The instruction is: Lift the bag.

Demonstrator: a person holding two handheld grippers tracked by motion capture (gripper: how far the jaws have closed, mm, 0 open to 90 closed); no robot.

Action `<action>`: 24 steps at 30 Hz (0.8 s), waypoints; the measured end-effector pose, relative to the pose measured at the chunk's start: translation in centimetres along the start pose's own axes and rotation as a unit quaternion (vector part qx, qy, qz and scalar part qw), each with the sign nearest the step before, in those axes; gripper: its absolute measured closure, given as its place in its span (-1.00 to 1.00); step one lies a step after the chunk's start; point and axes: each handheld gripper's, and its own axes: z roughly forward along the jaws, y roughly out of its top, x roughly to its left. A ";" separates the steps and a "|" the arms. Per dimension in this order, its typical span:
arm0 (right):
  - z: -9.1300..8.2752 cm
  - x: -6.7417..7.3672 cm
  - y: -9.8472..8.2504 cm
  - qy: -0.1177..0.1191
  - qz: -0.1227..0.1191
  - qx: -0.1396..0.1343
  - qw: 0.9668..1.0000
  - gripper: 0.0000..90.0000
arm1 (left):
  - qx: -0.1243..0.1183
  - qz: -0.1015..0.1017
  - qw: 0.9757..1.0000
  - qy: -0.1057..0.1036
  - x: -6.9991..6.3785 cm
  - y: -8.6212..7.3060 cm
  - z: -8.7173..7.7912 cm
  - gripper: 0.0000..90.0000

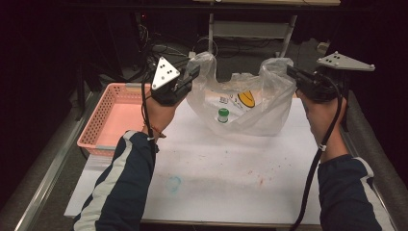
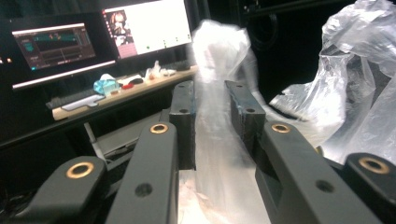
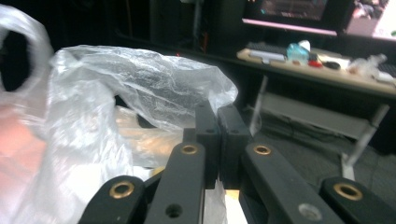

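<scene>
Plastic bag [image 1: 240, 103], clear and crinkled, hung stretched between both grippers above the far half of the table, its belly sagging down onto the white tabletop [image 1: 231, 173]. On the left gripper [image 1: 195, 72], the jaws stood apart with the bag's twisted left handle running up between them; in the left gripper view that handle [image 2: 217, 93] passed through the gap with room to spare on either side, so the pads were not pressing it, a loosened hold rather than a pinch. Over on the right gripper [image 1: 290, 72], the jaws were clamped tight together, and in the right gripper view the pads [image 3: 219, 126] met flat with the bag's other handle [image 3: 154, 88] bunched at their tips, film pinched firmly there. Both hands were raised at about the same height, one at each top corner of the bag, mouth drooping in a curve between them. Inside, through the film, a small green-capped bottle [image 1: 223, 115] stood upright near the bag's middle, and a yellow-and-black printed item [image 1: 246, 98] lay just behind it to the right, with some white packaging [image 1: 223, 99] beside. Off to the left, a pink plastic basket [image 1: 115, 115] sat at the table's edge, just beside the left hand and well apart from the bag's contents.
</scene>
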 end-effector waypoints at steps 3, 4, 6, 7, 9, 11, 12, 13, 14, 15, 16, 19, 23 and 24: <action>0.9 -0.4 -1.0 -0.015 -0.002 0.015 1.000 0.99 | 0.010 0.001 1.000 0.003 -0.1 -0.9 0.6 0.54; 1.1 -0.5 -1.3 -0.022 -0.003 0.019 1.000 0.96 | 0.013 -0.002 1.000 0.003 -0.2 -1.1 0.8 0.52; 1.5 -0.8 -1.8 -0.035 -0.005 0.028 0.999 0.65 | 0.021 0.001 1.000 0.007 -0.2 -1.6 1.1 0.46; 1.6 -1.0 -2.0 -0.043 -0.007 0.032 0.999 0.56 | 0.025 0.000 1.000 0.007 -0.2 -1.8 1.3 0.39; 1.6 -1.3 -2.3 -0.046 -0.006 0.040 0.998 0.33 | 0.029 0.000 0.999 0.015 -0.1 -2.0 1.4 0.35; 1.2 -1.4 -2.3 -0.053 -0.003 0.039 0.998 0.09 | 0.027 -0.003 0.999 0.019 0.1 -2.0 1.3 0.35; 0.9 -1.4 -2.2 -0.058 -0.005 0.036 0.998 0.02 | 0.026 -0.004 0.999 0.022 0.2 -2.0 1.3 0.30; 0.5 -1.4 -2.1 -0.064 -0.006 0.031 0.997 -0.07 | 0.024 -0.004 0.999 0.025 0.3 -1.9 1.2 0.27; 0.0 -1.5 -1.9 -0.062 -0.003 0.025 0.998 -0.15 | 0.022 -0.005 0.999 0.025 0.3 -1.8 1.1 0.26; -0.4 -1.5 -1.7 -0.054 -0.004 0.021 0.998 -0.20 | 0.020 -0.005 0.999 0.024 0.4 -1.7 1.0 0.22; -0.9 -1.5 -1.5 -0.052 -0.004 0.015 0.999 -0.27 | 0.020 -0.004 0.999 0.026 0.4 -1.6 1.0 0.22; -2.1 -1.4 -0.9 -0.046 -0.008 0.000 0.999 -0.38 | 0.020 0.003 0.999 0.029 0.4 -1.4 0.7 0.22; -3.6 -1.0 -0.5 -0.040 -0.017 -0.017 0.999 -0.55 | 0.026 0.011 0.999 0.040 0.6 -1.1 0.6 0.22; -4.0 -0.9 -0.5 -0.040 -0.017 -0.020 0.999 -0.57 | 0.026 0.010 0.999 0.041 0.7 -1.1 0.6 0.22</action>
